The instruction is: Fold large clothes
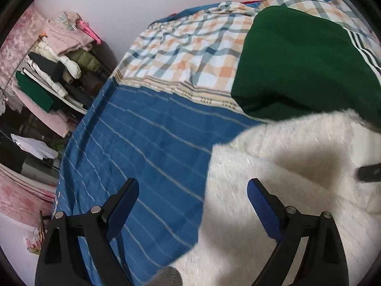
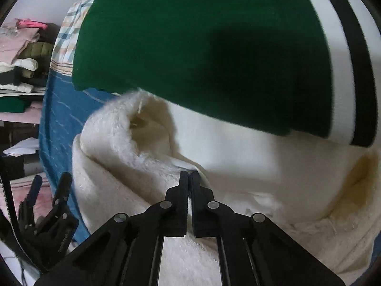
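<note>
A fluffy white garment (image 1: 285, 190) lies on the blue striped bedsheet (image 1: 147, 147). My left gripper (image 1: 193, 190) is open above the garment's left edge, one finger over the sheet, one over the fleece. In the right wrist view my right gripper (image 2: 190, 175) is shut on a fold of the white garment (image 2: 250, 166) near its collar. The left gripper (image 2: 51, 186) shows at the lower left there. A green garment (image 2: 202, 47) with white and black stripes lies just beyond, overlapping the white one; it also shows in the left wrist view (image 1: 304, 66).
A checked blanket (image 1: 190, 47) covers the far part of the bed. A rack of stacked clothes (image 1: 59, 59) stands to the left by the wall. The bed's left edge drops to the floor, where a white item (image 1: 33, 146) lies.
</note>
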Demonstrator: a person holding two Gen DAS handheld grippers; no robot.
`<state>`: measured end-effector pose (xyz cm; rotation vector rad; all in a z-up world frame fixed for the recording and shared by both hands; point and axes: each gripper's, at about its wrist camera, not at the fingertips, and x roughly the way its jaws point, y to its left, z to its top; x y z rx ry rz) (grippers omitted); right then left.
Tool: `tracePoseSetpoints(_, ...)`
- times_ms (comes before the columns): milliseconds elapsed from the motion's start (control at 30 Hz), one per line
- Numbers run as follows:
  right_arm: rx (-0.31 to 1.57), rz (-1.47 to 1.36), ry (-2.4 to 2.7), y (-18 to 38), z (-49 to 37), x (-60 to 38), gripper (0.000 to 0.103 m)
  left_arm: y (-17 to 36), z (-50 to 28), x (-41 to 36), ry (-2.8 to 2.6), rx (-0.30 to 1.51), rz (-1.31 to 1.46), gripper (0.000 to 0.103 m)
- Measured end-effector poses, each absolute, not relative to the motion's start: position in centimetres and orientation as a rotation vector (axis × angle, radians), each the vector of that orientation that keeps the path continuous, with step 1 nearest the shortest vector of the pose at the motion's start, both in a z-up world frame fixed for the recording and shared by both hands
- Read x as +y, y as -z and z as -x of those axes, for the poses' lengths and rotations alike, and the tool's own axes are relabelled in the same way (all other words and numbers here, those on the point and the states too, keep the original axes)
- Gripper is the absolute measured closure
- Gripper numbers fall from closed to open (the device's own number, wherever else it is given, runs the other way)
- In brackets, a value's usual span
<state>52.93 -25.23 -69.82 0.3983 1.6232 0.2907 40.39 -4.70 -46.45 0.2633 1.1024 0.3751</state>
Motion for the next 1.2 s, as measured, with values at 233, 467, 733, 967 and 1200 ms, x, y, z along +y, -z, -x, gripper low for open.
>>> tracePoseSetpoints(233,1.436,-0.487,-0.079,58.9,-41.6,-38.0,0.049,45.7,-32.7,-6.9,-0.272,1.187,-0.246,0.009)
tracePoseSetpoints(467,1.601,-0.414,0.206,59.5,-26.0,-46.5,0.049,50.5,-24.2,-11.5,-0.152,1.352,-0.305,0.009)
tracePoseSetpoints(733,1.660,-0.355,0.077,67.0,-26.5,-45.7,0.083,54.8,-22.4,-14.7,-0.222,1.336,-0.388,0.009)
tracePoseSetpoints(967,1.582,-0.678,0.189,69.6,-22.5,-55.0,0.085,55.4,-21.5,-15.6,-0.385,1.274,-0.392,0.000)
tracePoseSetpoints(1200,1.608,-0.765,0.028,64.5,-23.1,-58.9,0.063,54.8,-20.5,-15.2,-0.513,1.267,-0.264,0.000)
